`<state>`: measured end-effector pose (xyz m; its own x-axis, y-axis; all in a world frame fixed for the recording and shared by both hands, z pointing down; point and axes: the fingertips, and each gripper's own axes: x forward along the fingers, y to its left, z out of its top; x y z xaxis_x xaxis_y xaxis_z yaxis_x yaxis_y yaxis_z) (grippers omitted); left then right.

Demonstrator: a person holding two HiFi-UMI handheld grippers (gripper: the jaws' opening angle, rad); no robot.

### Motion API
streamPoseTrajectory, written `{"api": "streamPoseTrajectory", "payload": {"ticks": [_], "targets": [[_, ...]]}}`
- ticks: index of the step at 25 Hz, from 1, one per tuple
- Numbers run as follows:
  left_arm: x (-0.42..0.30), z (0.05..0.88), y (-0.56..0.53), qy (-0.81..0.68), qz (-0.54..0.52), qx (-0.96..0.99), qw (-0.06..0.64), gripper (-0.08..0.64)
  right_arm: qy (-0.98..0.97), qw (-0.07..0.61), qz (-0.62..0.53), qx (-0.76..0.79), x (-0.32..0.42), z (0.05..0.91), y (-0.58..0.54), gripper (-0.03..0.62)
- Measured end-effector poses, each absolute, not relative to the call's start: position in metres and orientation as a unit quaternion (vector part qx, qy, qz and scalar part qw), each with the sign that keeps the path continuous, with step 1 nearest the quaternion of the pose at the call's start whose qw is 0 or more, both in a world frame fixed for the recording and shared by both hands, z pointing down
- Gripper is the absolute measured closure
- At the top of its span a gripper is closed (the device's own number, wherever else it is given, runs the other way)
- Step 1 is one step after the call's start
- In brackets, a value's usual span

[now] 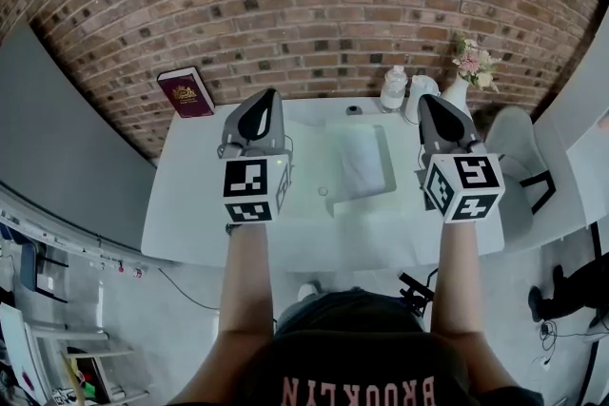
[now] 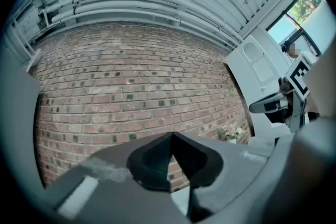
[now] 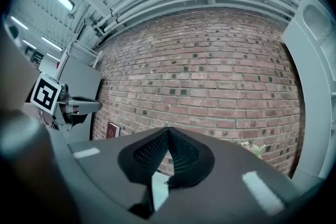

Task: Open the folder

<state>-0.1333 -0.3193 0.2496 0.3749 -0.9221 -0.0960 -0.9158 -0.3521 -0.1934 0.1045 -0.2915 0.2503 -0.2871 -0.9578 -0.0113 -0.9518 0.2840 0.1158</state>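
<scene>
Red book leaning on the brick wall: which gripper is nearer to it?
Left. The left gripper hangs just right of the red book; the right gripper is farther right, near the flower vase.

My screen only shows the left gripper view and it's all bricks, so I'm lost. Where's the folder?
Observer: The folder lies flat near the middle of the white table.
Operator: Is the right tool holding anything?
Observer: No, the right tool is shut and empty.
Operator: Anything at the table's left?
Observer: At the back left, a red book leans against the wall.
</scene>
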Motion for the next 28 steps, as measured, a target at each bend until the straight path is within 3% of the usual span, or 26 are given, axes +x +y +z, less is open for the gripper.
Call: {"api": "streamPoseTrajectory", "payload": {"ticks": [28], "targets": [[-0.134, 0.223, -0.305, 0.540, 0.013, -0.831, 0.133, 0.560, -0.778, 0.015, -0.106, 0.619, 0.104, 0.223, -0.276, 0.594]]}}
